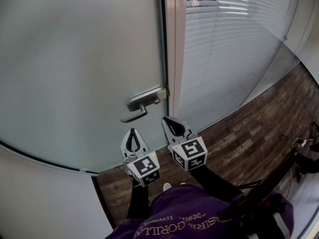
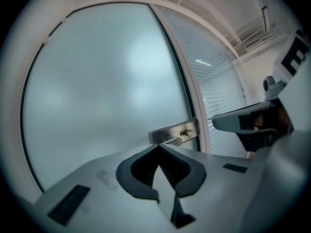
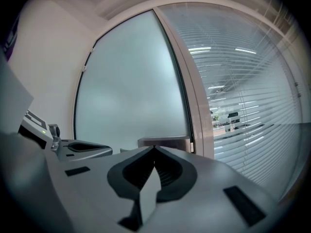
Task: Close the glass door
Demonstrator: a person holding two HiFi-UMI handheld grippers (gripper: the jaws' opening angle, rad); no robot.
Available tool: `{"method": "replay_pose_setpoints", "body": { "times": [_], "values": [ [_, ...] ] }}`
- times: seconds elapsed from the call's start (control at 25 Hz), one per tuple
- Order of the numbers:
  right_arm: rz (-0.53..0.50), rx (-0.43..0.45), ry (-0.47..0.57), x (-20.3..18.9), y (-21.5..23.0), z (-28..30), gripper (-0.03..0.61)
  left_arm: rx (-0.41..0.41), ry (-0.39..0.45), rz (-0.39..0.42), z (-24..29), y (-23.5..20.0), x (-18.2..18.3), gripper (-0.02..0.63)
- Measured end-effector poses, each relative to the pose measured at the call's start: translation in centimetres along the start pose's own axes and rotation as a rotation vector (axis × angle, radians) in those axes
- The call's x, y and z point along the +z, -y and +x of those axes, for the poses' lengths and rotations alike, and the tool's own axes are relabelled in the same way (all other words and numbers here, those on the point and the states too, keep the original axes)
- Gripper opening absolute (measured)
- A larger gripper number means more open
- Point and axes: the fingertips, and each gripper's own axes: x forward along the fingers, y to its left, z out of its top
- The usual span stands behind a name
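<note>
1. Head view: the frosted glass door (image 1: 75, 68) fills the left side. Its right edge lies right along the pale door frame (image 1: 175, 44), with only a thin dark line between them; whether it is latched I cannot tell. The metal lever handle (image 1: 142, 106) sits near that edge. Right of the frame is a glazed wall with slatted blinds (image 1: 234, 49), above a dark wooden floor (image 1: 249, 133). The left gripper (image 1: 132, 132) and right gripper (image 1: 166, 120) are held side by side just below the handle and touch neither it nor the glass. A purple garment (image 1: 184, 213) shows at the bottom.

2. Left gripper view: the 2 jaws are clenched tip to tip (image 2: 158, 146) with nothing between them. Beyond the tips are the handle (image 2: 174, 132) and the door's glass (image 2: 107, 91). The right gripper (image 2: 243, 123) shows at the right.

3. Right gripper view: these jaws are also pressed together at the tips (image 3: 154, 148) and carry nothing. The handle's plate (image 3: 165, 141) shows just past them, on the door (image 3: 136, 81) beside the frame (image 3: 197, 96). The left gripper (image 3: 82, 148) lies at the left, and the blinds (image 3: 248, 91) at the right.
</note>
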Motion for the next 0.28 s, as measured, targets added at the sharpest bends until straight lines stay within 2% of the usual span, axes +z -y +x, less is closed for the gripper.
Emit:
{"method": "replay_pose_setpoints", "body": {
  "times": [0.28],
  "values": [
    [-0.002,0.001,0.008,0.32,-0.32,-0.06,-0.003,0.008,0.002,-0.002,-0.31,-0.48,0.18,0.000]
  ]
}}
